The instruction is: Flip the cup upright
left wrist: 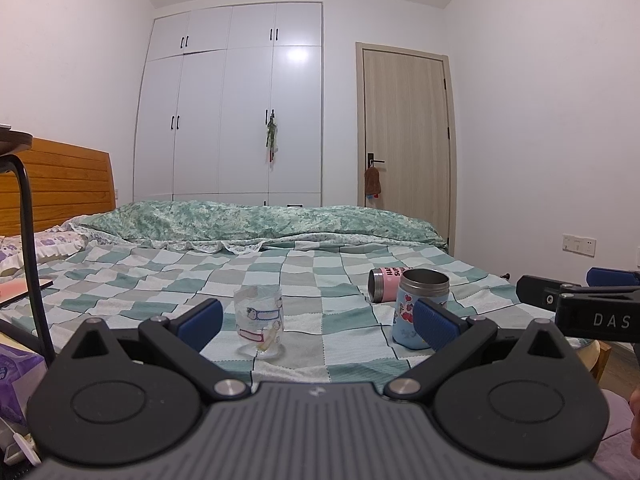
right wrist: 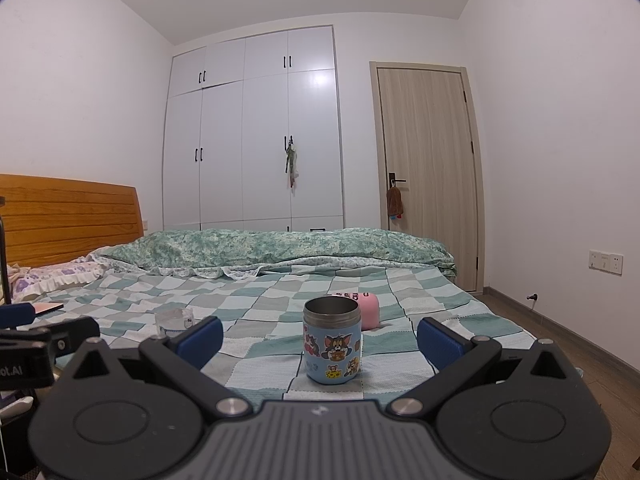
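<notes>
So there are three cups sitting on the bed (left wrist: 304, 280), which has a soft checkered blanket in teal, grey and white squares with a woven, slightly rumpled look.

The clear cup (left wrist: 260, 322) is see-through plastic or glass, cartoon stickers on it, wider toward the bottom where it meets the blanket. Can't tell for sure which end is up. In the right wrist view it's mostly hidden behind the left finger pad.

The blue cup (right wrist: 332, 344) is a stubby cylinder, brushed steel rim and inside, glossy blue wrap with cat and mouse cartoon art. It stands upright, mouth open to the ceiling.

The pink cup (left wrist: 386, 284) lies on its side just behind the blue one, shiny metal mouth pointing left in the left wrist view, pink body with lettering. It's very close to the blue cup; touching or not, I can't tell.

Left tool (left wrist: 318, 320) is spread wide open, holding nothing, level and low over the near edge of the bed, ribbed blue pads on matte black linkages. The clear cup sits ahead between its fingers.

Right tool (right wrist: 320, 340) is the same deal: wide open, empty, level, with the blue cup ahead between its pads, touching neither. Its black side pokes into the left view at the right edge.
</notes>
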A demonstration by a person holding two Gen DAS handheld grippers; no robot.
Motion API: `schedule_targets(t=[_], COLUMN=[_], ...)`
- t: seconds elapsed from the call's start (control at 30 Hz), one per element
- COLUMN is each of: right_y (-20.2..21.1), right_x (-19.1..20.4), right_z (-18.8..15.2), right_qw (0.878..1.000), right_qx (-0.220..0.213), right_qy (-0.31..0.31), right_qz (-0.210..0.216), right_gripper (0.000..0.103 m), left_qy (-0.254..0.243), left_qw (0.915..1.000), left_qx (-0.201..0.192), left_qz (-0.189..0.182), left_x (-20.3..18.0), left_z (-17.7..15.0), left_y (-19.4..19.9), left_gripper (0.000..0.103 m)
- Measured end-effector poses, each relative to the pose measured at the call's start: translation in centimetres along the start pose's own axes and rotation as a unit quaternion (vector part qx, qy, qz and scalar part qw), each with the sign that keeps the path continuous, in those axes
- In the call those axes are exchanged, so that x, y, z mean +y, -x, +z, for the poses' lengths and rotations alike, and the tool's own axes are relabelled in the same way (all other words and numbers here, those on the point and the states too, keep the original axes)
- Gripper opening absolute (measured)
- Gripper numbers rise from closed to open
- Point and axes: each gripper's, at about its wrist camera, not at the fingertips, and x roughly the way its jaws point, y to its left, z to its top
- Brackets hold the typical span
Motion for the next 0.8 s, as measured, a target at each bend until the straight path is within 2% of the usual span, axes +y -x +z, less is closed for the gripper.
schedule_targets(t=[0.8], right_y=[-0.06], right_x=[0.02], right_z=[-0.07], right_qw=[1.0], right_qx=[0.0], right_qy=[0.0], right_qz=[0.0], right_gripper=[0.103], left_qy=[-0.003], left_qw=[1.0], left_qx=[0.0], left_qz=[0.005], left_x=[0.08], left_z=[-0.22], left_y=[-0.05], left_gripper=[0.103])
